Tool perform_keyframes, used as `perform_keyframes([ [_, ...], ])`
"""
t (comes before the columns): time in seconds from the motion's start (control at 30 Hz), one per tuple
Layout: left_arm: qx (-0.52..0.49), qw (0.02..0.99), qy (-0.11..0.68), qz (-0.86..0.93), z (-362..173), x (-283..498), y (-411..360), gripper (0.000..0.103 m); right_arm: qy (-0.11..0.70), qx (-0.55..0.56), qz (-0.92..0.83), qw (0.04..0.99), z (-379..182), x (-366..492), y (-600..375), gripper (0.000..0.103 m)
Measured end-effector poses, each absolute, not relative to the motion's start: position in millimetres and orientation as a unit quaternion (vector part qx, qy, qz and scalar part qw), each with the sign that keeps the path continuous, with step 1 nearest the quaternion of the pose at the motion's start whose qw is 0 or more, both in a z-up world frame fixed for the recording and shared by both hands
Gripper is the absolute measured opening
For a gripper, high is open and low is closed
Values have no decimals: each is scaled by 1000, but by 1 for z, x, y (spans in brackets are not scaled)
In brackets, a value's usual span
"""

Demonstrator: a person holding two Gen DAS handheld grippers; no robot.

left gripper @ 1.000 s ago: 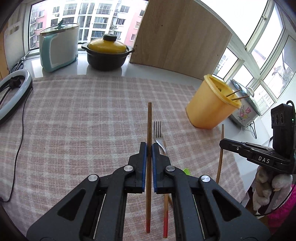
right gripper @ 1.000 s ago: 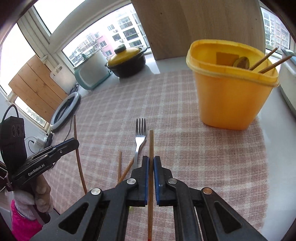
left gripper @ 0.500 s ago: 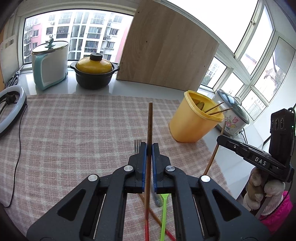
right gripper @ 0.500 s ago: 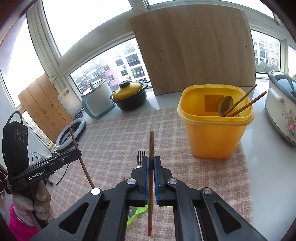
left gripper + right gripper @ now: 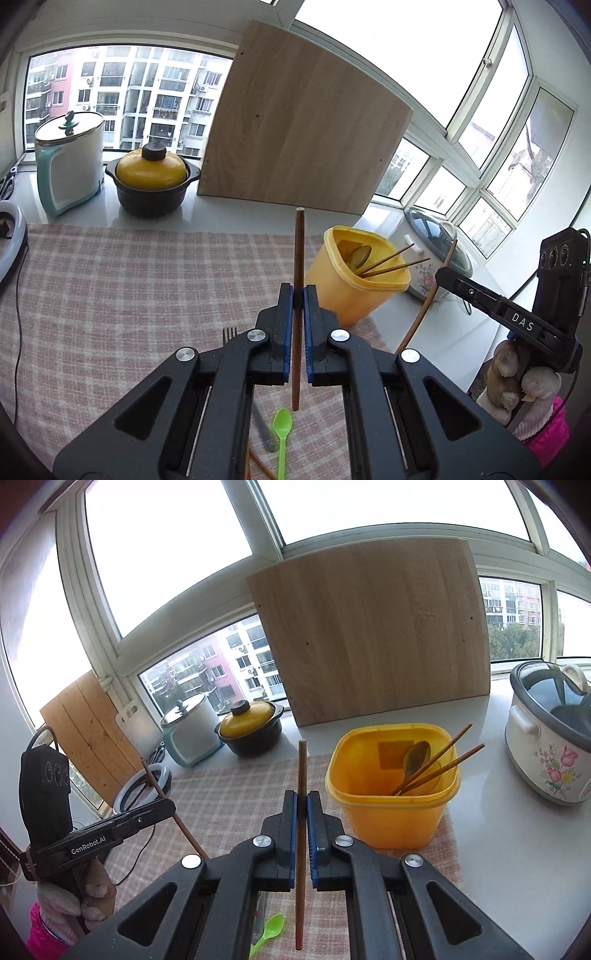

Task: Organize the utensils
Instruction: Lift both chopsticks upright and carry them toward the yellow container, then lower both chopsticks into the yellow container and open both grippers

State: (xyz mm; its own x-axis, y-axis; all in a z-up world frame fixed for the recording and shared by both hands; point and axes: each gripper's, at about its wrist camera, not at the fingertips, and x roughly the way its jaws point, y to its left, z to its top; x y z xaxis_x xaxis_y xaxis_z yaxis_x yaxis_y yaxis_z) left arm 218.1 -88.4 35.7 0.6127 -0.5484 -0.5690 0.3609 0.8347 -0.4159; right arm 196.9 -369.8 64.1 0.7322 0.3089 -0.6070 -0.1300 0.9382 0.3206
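My left gripper (image 5: 298,291) is shut on a brown chopstick (image 5: 298,251), held well above the checked cloth. My right gripper (image 5: 302,797) is shut on another brown chopstick (image 5: 302,764), also lifted. The yellow bin (image 5: 360,280) stands ahead and to the right of the left gripper; in the right wrist view the bin (image 5: 395,812) is just right of the fingers. It holds two chopsticks (image 5: 439,764) and a spoon (image 5: 415,757). A green spoon (image 5: 282,432), a fork (image 5: 229,332) and more chopsticks lie on the cloth below.
A black pot with yellow lid (image 5: 151,184) and a white-teal cooker (image 5: 70,162) stand at the back by the window. A wooden board (image 5: 299,136) leans there. A flowered slow cooker (image 5: 550,734) sits right of the bin. A ring light (image 5: 142,790) lies left.
Both grippers have risen from the cloth with their chopsticks and tilted up, so the table looks farther away. The fork and green spoon stay on the cloth below.
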Motion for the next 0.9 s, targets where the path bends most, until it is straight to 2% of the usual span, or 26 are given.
perform_keyframes([
  [0.5, -133, 901, 305, -279, 109, 255, -133, 3, 284, 158, 93, 941, 120, 228, -417, 3],
  [0.9, -132, 905, 298, -273, 118, 289, -182, 3, 241, 176, 42, 954, 136, 254, -454, 3],
])
